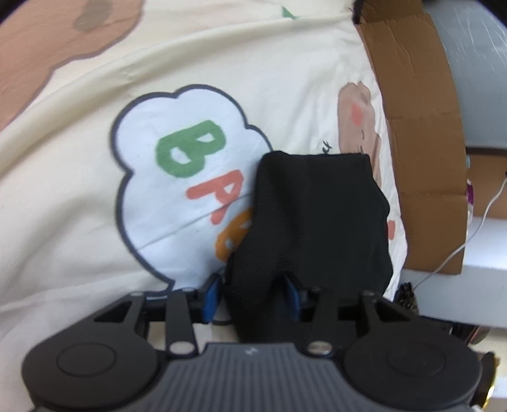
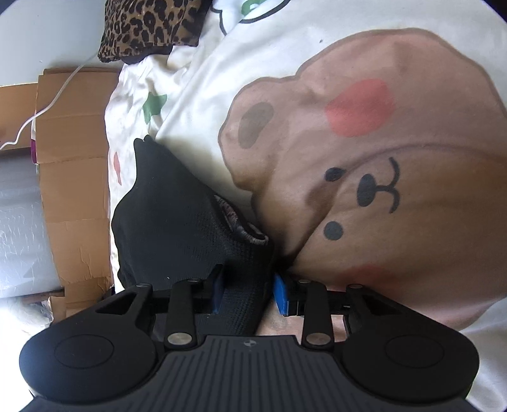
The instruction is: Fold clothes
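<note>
Left wrist view first: cream bedsheet [image 1: 79, 164] filling the left side, printed with a white cloud patch [image 1: 177, 177] carrying a green B and an orange A. Just right of that, black garment [image 1: 313, 222] bunched up in a lump on the sheet, near end tucked into the left gripper [image 1: 253, 293], blue fingertips [image 1: 210, 294] pinched in on the fabric with only a narrow gap between them. Further right, brown cardboard [image 1: 421, 126] running along the bed edge, white cable [image 1: 469, 234] trailing across it. Over in the right wrist view: same cardboard [image 2: 73, 152] and cable [image 2: 47, 104] at far left, leopard-print pillow [image 2: 149, 28] up top, then the same black cloth [image 2: 177, 228] draped over the sheet's edge, a bit of grey patterned lining peeking out on its right side. One strip of it running down between the blue pads [image 2: 280, 296] of the right gripper [image 2: 248, 293], jaws partly closed and clamped on it. Big brown bear face print [image 2: 380, 177] with pink cheeks covering the sheet [image 2: 196, 82] on the right.
</note>
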The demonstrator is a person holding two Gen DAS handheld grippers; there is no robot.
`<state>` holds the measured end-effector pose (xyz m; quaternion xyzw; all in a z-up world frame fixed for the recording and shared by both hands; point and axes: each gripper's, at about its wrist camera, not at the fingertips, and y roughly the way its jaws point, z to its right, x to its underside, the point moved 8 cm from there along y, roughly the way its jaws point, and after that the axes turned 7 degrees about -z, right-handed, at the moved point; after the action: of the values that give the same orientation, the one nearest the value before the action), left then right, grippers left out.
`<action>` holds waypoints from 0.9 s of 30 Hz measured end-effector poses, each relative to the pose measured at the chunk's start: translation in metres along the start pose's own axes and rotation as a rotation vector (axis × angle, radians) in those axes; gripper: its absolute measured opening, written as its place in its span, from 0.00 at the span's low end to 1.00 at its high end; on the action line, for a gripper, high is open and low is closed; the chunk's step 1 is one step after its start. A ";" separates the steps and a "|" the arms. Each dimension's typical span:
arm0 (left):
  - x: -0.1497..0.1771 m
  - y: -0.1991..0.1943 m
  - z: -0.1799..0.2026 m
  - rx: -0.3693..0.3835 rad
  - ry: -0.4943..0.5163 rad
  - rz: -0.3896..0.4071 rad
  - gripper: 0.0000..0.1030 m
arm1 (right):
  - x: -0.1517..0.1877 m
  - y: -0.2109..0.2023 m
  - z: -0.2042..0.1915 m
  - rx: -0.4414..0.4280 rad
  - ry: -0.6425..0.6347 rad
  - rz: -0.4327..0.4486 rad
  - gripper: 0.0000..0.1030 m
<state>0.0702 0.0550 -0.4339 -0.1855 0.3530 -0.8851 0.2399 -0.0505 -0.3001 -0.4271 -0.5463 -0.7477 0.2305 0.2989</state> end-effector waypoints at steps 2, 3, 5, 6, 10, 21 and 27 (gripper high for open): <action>-0.001 0.002 0.003 -0.004 0.022 0.004 0.46 | 0.000 0.001 -0.003 0.013 -0.014 -0.002 0.30; -0.001 0.003 0.004 -0.009 0.030 0.006 0.42 | 0.000 0.001 -0.004 0.016 -0.020 -0.003 0.20; -0.001 0.002 0.000 -0.019 0.027 -0.003 0.14 | 0.000 0.000 -0.007 0.026 -0.031 -0.006 0.14; -0.001 0.002 -0.001 -0.019 0.024 -0.011 0.14 | 0.000 0.000 -0.008 0.035 -0.042 -0.009 0.11; -0.001 -0.011 0.007 -0.028 0.031 0.012 0.13 | 0.003 -0.005 -0.015 0.059 -0.088 -0.010 0.07; -0.002 -0.052 0.012 -0.087 0.035 0.073 0.12 | 0.033 -0.013 -0.023 0.098 -0.143 -0.085 0.06; 0.005 -0.077 0.001 -0.109 0.048 0.089 0.12 | 0.046 -0.015 -0.025 0.133 -0.187 -0.147 0.06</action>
<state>0.0442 0.1007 -0.3769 -0.1614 0.4144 -0.8571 0.2601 -0.0530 -0.2601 -0.3902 -0.4450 -0.7935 0.3070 0.2795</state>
